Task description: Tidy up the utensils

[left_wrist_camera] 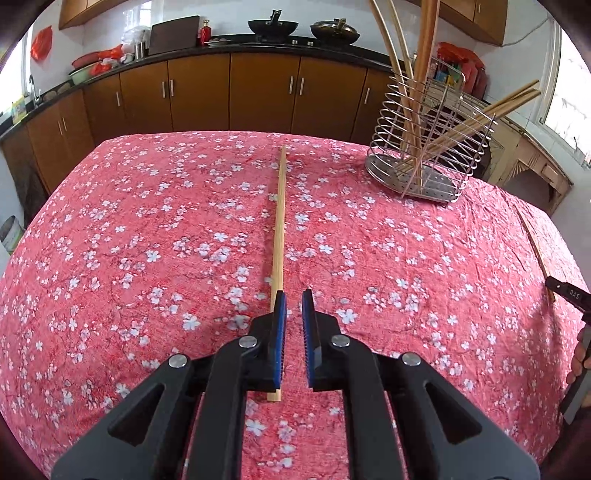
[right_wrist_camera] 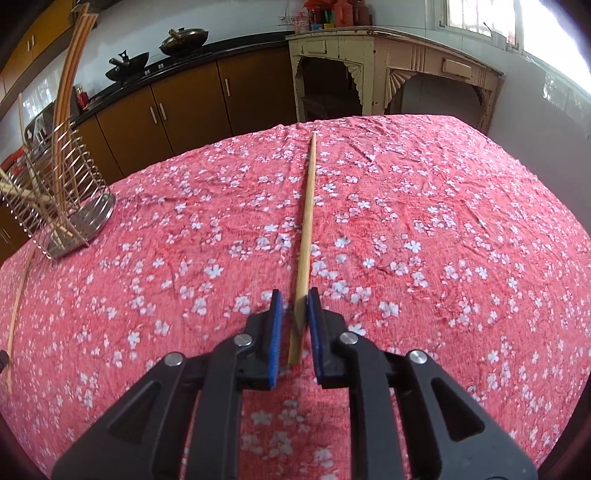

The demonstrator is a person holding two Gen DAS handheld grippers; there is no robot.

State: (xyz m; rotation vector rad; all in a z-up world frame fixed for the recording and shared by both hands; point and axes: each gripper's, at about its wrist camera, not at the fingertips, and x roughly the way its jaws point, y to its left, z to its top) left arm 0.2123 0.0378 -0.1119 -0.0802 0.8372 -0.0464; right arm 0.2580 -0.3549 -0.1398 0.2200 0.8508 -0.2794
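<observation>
Bright window [right_wrist_camera: 476,18] daylight — glare, fisheye-warped edges, slight blur.

A home kitchen. Brown cabinets [left_wrist_camera: 229,92] under a dark countertop [left_wrist_camera: 236,46] run across the top of the frame, two woks [left_wrist_camera: 272,26] sitting on the stove. A floral tablecloth [left_wrist_camera: 147,240] fills the foreground.

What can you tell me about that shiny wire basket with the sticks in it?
The basket is shiny metal: rings of thin wire as walls, on a solid base dotted with small holes. It stands upright on the pink flowered tablecloth, near the table's far edge. Several long wooden chopsticks lean inside, poking out above the rim.
</observation>
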